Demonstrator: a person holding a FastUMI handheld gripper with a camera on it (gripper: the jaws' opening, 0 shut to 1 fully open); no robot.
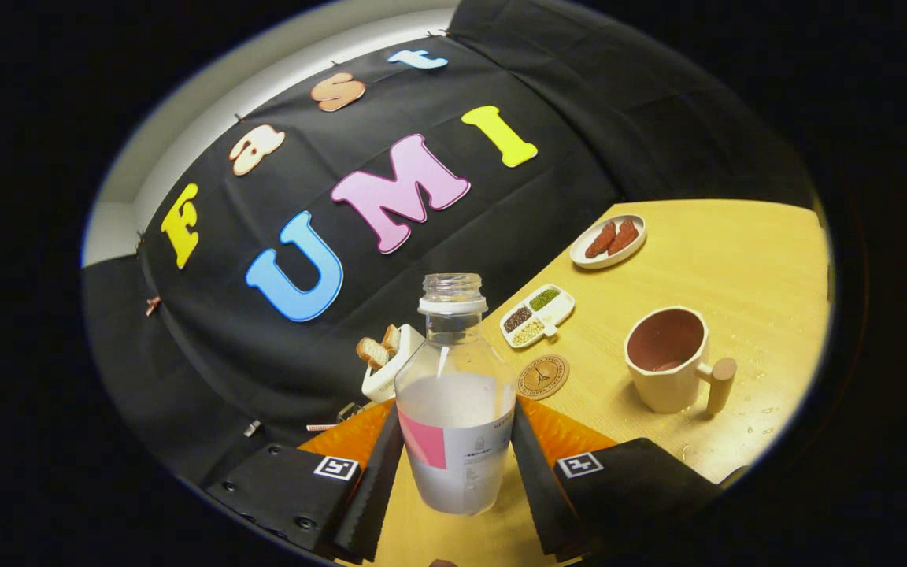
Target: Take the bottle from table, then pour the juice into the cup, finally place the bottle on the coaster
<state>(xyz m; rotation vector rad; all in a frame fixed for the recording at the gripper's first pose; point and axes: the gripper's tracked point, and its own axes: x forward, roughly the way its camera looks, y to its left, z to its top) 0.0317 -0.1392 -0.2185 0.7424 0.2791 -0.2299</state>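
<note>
From my gripper's camera, the bottle [455, 394] stood upright right between my two fingers [381, 480], and my gripper [453, 476] was clenched on it: both fingers pressed against its lower sides. The bottle had no cap on its mouth, and pale liquid filled it to roughly the shoulder. The whole view was tilted, so the table [737, 260] ran off at a slant.

The bottle's wrapper carried a pink patch and some small print, but the print was too fine for me to read. The round coaster [543, 376] bore a dark emblem with lettering around it, also too small to make out.

The coaster lay just beyond the bottle, a little to its right, flat on the wood. The cup [670, 358], with its wooden peg handle, stood farther right, well apart from my fingers, its mouth open. Between coaster and cup was bare wood. Beyond the coaster sat a small divided dish [538, 315] of grains, and farther on a plate [608, 241] with reddish-brown pieces. Behind the bottle to the left, a white holder [385, 370] with bread slices stood near the table's edge by the cloth wall. A few droplets dotted the wood near the cup.
</note>
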